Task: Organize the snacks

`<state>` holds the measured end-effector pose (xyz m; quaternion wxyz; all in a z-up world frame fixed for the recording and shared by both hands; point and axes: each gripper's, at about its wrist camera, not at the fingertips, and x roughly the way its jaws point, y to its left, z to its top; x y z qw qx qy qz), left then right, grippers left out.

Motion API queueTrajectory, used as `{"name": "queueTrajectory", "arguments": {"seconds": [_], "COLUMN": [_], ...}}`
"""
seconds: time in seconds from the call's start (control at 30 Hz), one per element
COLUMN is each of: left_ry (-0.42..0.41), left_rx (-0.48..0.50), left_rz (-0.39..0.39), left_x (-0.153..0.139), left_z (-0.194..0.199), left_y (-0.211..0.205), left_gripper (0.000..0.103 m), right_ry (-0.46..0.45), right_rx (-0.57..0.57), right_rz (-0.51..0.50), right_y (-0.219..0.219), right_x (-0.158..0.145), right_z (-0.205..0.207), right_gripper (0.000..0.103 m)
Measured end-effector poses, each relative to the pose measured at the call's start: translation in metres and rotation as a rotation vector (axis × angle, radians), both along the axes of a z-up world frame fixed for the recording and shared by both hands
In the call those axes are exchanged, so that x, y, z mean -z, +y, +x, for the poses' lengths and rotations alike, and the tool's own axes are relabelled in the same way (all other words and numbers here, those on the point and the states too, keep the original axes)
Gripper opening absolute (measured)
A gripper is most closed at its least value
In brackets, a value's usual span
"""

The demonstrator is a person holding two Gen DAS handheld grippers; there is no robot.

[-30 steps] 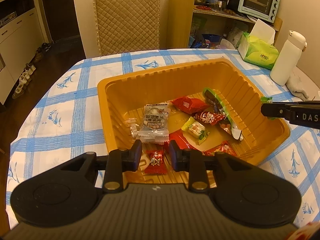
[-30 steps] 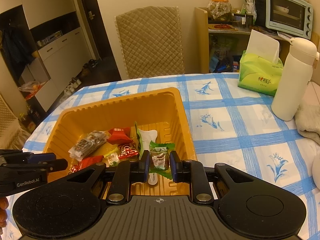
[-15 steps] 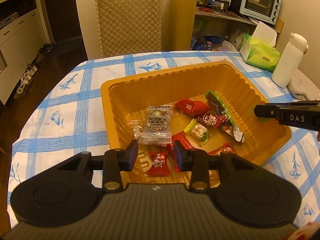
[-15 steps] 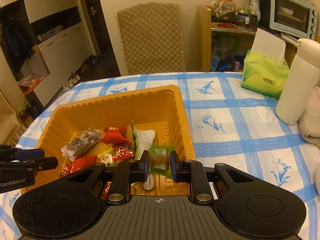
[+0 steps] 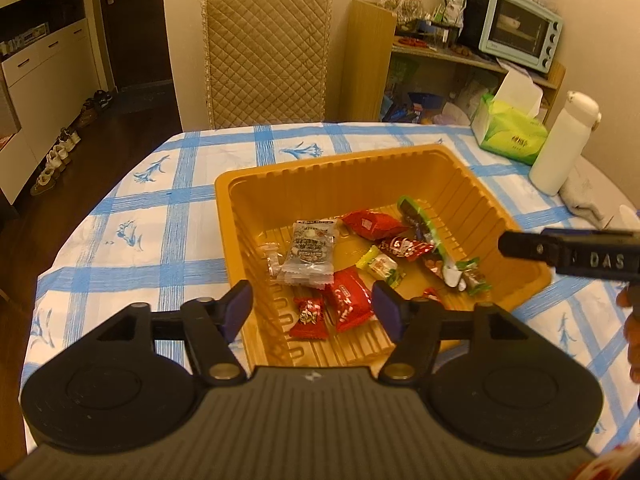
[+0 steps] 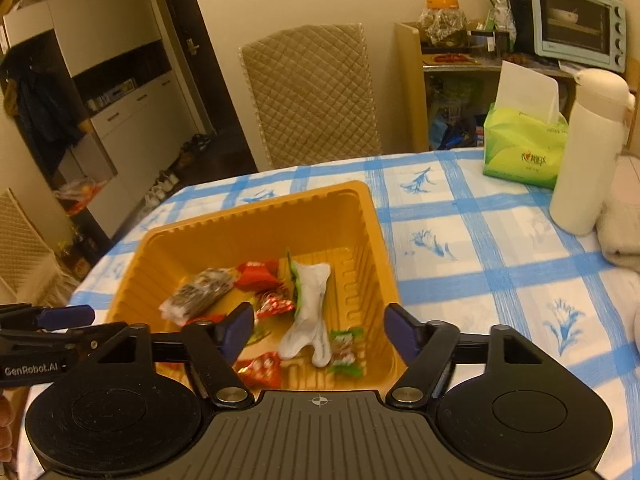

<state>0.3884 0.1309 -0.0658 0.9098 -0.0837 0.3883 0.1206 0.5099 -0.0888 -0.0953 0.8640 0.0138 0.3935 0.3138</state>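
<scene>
An orange plastic tray stands on the blue-checked tablecloth and holds several wrapped snacks. My left gripper hovers over the tray's near edge, its jaws opening and nothing pressed between them. A small red candy lies on the tray floor beneath it, beside a larger red packet. My right gripper hangs over the same tray from the other side, jaws also opening and free of anything. A green-wrapped candy lies below it next to a white and green wrapper.
A green tissue box, a white bottle and a grey cloth sit at the table's far right. A quilted chair stands behind the table. A shelf with a toaster oven is by the wall.
Both grippers went from shut to wide open. The small red candy left my left gripper and the green candy left my right gripper; both now lie in the tray. The left gripper rose a little.
</scene>
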Motion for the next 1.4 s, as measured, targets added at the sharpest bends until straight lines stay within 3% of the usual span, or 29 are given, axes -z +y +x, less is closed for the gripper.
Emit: {"name": "queueTrajectory", "arguments": {"seconds": [0.27, 0.7, 1.4], "left_ry": [-0.018, 0.003, 0.065], "left_rx": [0.002, -0.010, -0.027], "left_rz": [-0.013, -0.026, -0.084], "left_x": [-0.022, -0.045, -0.044], "left_z": [-0.037, -0.113, -0.200], "left_y": [-0.020, -0.070, -0.134], "left_gripper": [0.073, 0.076, 0.076], "right_ry": [0.012, 0.081, 0.129], "right_rx": [-0.021, -0.063, -0.120], "right_rz": [0.039, 0.031, -0.061], "right_y": [-0.023, -0.061, -0.106], "right_x": [-0.021, -0.039, -0.043], "right_z": [-0.041, -0.118, -0.204], "right_gripper": [0.092, 0.094, 0.094]}}
